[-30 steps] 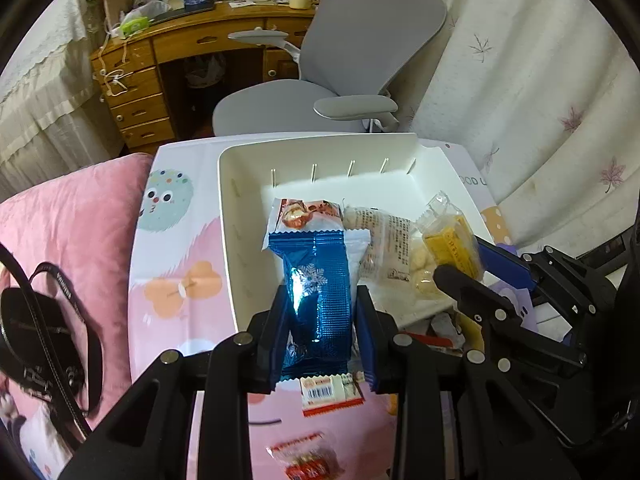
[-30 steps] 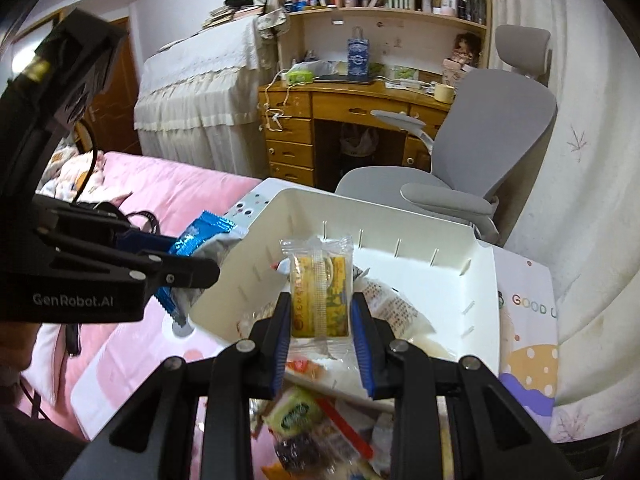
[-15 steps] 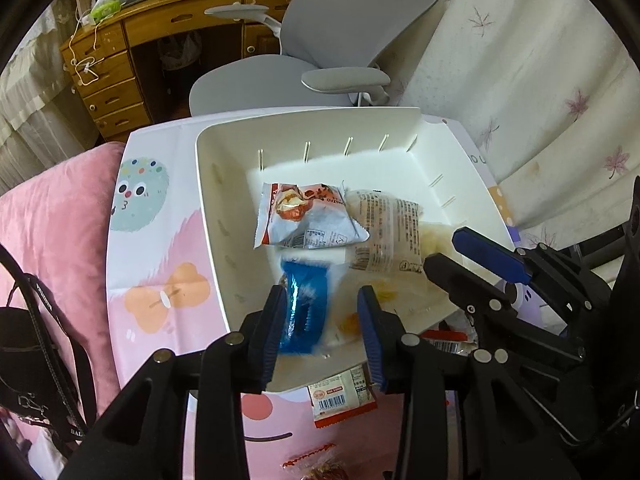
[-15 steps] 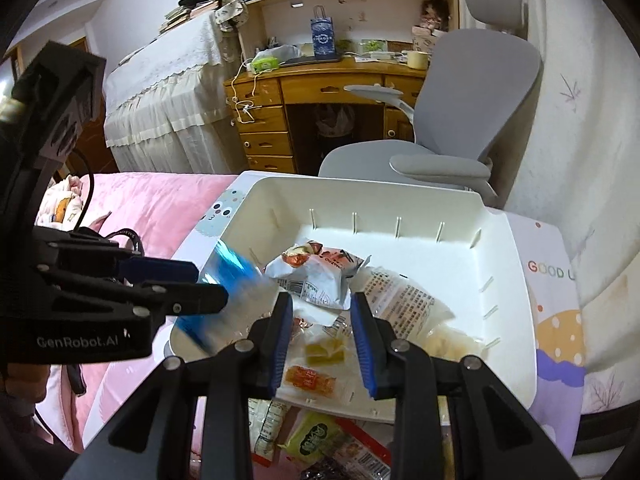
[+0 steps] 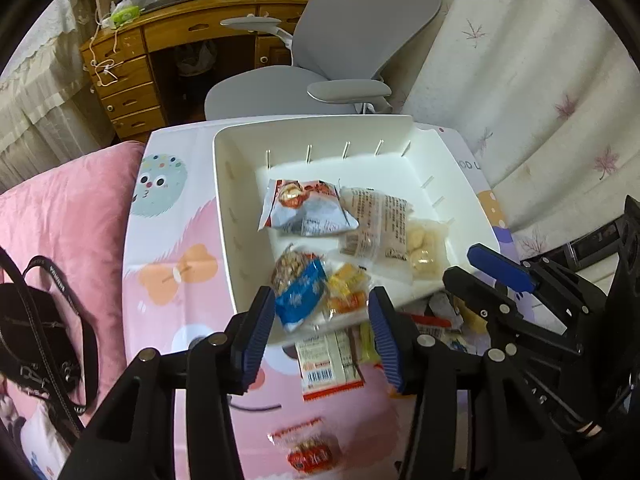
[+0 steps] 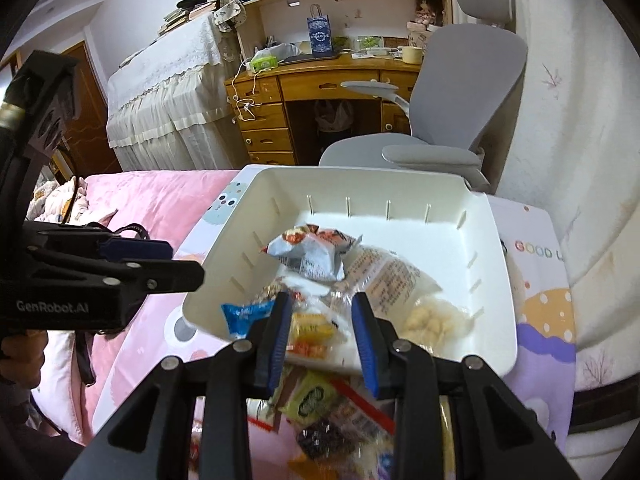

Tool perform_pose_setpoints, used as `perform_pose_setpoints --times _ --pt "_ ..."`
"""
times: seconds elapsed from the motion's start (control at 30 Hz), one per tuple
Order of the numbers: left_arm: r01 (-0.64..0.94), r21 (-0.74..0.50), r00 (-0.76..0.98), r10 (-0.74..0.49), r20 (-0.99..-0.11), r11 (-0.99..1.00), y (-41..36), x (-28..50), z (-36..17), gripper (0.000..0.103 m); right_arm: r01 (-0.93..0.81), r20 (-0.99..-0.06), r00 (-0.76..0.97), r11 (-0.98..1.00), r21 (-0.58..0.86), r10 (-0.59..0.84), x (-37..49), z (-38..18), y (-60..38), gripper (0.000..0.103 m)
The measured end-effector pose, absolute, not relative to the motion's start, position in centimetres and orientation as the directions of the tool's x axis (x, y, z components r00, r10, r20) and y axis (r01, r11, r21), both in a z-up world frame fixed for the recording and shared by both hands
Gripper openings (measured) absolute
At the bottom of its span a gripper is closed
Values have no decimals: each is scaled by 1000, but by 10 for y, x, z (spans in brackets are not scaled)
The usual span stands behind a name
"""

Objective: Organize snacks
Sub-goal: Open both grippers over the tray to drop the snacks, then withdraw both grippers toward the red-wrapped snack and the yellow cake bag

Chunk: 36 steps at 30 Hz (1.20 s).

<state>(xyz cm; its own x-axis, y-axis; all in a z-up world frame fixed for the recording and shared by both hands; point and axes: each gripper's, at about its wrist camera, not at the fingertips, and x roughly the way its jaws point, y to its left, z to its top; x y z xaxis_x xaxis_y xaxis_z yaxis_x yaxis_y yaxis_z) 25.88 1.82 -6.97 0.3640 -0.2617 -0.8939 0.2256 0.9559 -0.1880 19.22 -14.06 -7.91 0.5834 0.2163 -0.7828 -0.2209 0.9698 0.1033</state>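
Snacks in white bin (image 5: 224, 184): blue packet (image 5: 300, 300) and yellow packet (image 5: 346, 292) by near wall, red-white bag (image 5: 304, 208) mid-bin, clear pouch (image 5: 376, 224) beside it. Left gripper (image 5: 322, 336) over near rim, fingers spreading, holding nothing. Right gripper (image 6: 322, 336) likewise over near rim, fingers narrowly apart, empty. More packets (image 6: 320, 400) outside near wall.

"GenRobot.AI" in white letters on the black body of the left gripper (image 6: 120, 276), seen from the right wrist cam. "GOOD L…" in coloured caps, cut off at the edge, on the white printed cartoon mat (image 6: 538, 258) right of the white plastic bin. The blue paper gift bag (image 6: 319, 37) on the wooden desk carries a round white emblem w/ text, approx "CHARGE", too small to be sure. Snack wrapper print and barcode: unreadable.
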Motion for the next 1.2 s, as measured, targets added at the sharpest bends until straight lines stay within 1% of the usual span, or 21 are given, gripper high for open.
perform_pose_setpoints --times 0.07,0.2,0.37,0.47,0.63,0.8,0.83,0.87,0.93,1.1,1.2 --pt "213 -185 370 -254 -893 959 18 247 -66 50 -216 -786 575 969 122 227 183 -77 -147 37" --pt "172 -191 379 -244 -893 966 16 218 -62 51 -216 -795 556 966 144 243 163 -74 -159 40" --pt "111 -190 402 -219 -889 975 13 183 -61 58 -212 -807 532 963 167 257 135 -71 -179 47" --pt "75 -193 412 -206 -888 978 12 166 -65 64 -212 -817 516 962 170 258 122 -73 -191 51" --pt "-2 -219 422 -197 -885 976 13 138 -75 79 -212 -838 484 963 168 253 103 -79 -209 57" --pt "-78 -236 408 -185 -894 969 17 117 -91 86 -229 -855 453 960 161 252 92 -88 -221 64" --pt "-92 -233 403 -178 -898 968 17 113 -94 87 -231 -858 447 959 162 253 90 -90 -224 68" --pt "-103 -228 399 -169 -901 968 17 109 -98 87 -231 -860 441 959 167 256 90 -92 -225 73" --pt "-127 -211 386 -148 -911 969 18 103 -106 88 -214 -865 426 958 189 266 88 -97 -230 78" --pt "-162 -180 331 -119 -936 970 17 93 -126 88 -175 -875 402 960 217 271 86 -107 -241 80" --pt "-191 -182 309 -117 -944 965 19 88 -136 88 -129 -885 390 967 220 254 86 -118 -248 80"
